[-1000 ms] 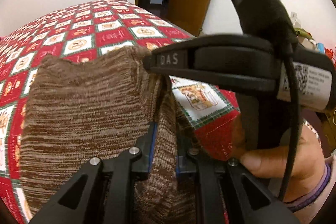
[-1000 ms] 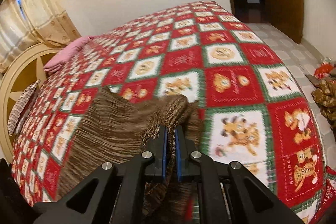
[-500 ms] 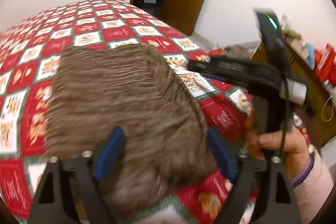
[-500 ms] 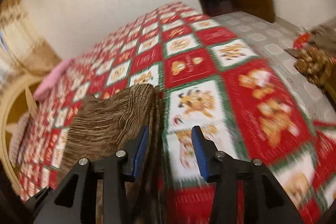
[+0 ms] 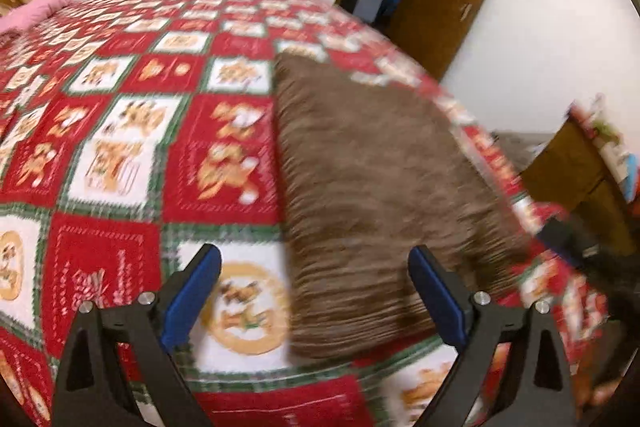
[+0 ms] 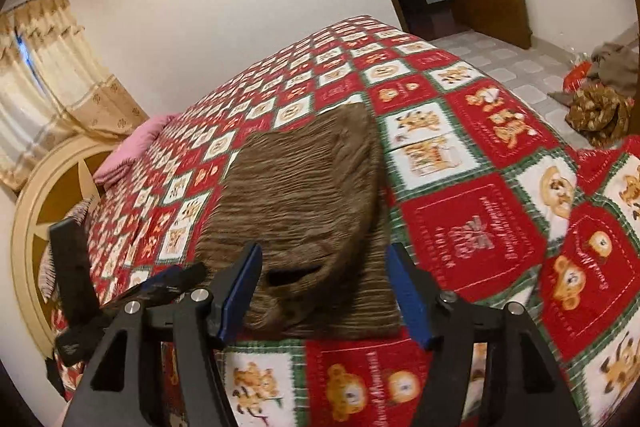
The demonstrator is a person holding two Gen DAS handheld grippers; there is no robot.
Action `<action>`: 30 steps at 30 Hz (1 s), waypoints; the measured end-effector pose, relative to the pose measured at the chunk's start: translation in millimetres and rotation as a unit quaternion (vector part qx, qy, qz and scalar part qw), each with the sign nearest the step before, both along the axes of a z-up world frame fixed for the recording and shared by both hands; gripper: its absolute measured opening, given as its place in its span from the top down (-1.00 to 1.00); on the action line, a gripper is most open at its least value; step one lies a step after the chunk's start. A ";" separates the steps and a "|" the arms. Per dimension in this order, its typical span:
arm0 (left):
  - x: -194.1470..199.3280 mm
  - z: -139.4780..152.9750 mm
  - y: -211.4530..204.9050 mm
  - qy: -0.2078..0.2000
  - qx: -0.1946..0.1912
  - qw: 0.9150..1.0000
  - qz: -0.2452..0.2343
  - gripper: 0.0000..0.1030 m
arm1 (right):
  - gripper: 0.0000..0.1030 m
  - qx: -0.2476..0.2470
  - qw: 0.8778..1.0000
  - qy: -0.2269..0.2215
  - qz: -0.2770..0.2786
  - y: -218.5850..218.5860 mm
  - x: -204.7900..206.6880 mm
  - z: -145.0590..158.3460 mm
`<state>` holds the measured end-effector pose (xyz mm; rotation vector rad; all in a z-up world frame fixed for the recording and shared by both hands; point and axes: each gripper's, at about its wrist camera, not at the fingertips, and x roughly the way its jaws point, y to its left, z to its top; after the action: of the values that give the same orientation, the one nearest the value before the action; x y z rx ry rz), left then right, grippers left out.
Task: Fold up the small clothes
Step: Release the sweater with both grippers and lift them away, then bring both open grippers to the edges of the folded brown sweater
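Your left gripper [image 5: 314, 293] is spreading wide with nothing pinched; the folded brown knit garment [image 5: 380, 195] lies on the red patchwork bedspread [image 5: 120, 155] just ahead of its right finger. Your right gripper [image 6: 326, 291] is also opening, empty, the garment [image 6: 304, 195] flat directly beyond its blue pads [image 6: 408, 299]

The folded sweater [image 6: 304, 199] lies on the quilt [image 6: 480, 227], pillow [image 6: 132, 147] behind.

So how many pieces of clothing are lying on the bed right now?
1: the brown knit garment, folded flat on the red patchwork bedspread near its front edge. More clothes lie heaped on the floor.
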<state>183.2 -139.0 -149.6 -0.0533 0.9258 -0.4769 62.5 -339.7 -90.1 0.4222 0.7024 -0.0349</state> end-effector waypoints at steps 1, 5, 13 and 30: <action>-1.7 -5.3 -0.8 0.005 0.015 1.000 0.004 -0.88 | -0.27 -0.010 1.000 0.006 0.008 9.6 4.0 -1.8; -15.5 -12.1 -6.2 -0.017 0.055 0.998 0.001 -0.92 | -0.27 -0.067 0.997 0.043 0.017 34.2 20.0 -18.0; -19.2 -12.8 -8.6 -0.027 0.078 0.997 0.011 -1.00 | 0.83 -0.017 0.997 0.071 -0.019 2.4 10.1 -48.2; -20.9 -13.5 -9.7 -0.034 0.086 0.996 0.015 -1.00 | 0.82 -0.054 0.993 0.062 -0.081 -14.7 -48.1 -29.1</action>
<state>162.4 -148.7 -163.1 0.1042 0.8950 -0.3671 14.4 -354.4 -119.1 0.3747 0.7833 -0.2522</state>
